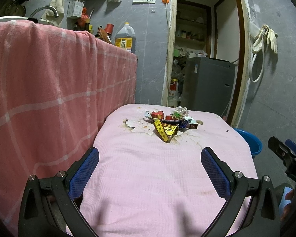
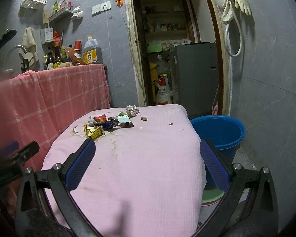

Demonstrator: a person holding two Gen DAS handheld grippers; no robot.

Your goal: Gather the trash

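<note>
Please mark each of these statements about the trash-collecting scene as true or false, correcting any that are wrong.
1. Both claws are open and hold nothing. True: left claw, right claw.
2. The trash pile lies on the pink cloth. True.
3. The blue bucket stands on top of the table. False: it stands on the floor beside the table's right edge.
4. The yellow wrapper is already in the bucket. False: it lies on the cloth, at the near edge of the pile.
5. Pale gloves hang on the right wall. True.

Trash on table; bucket right
</note>
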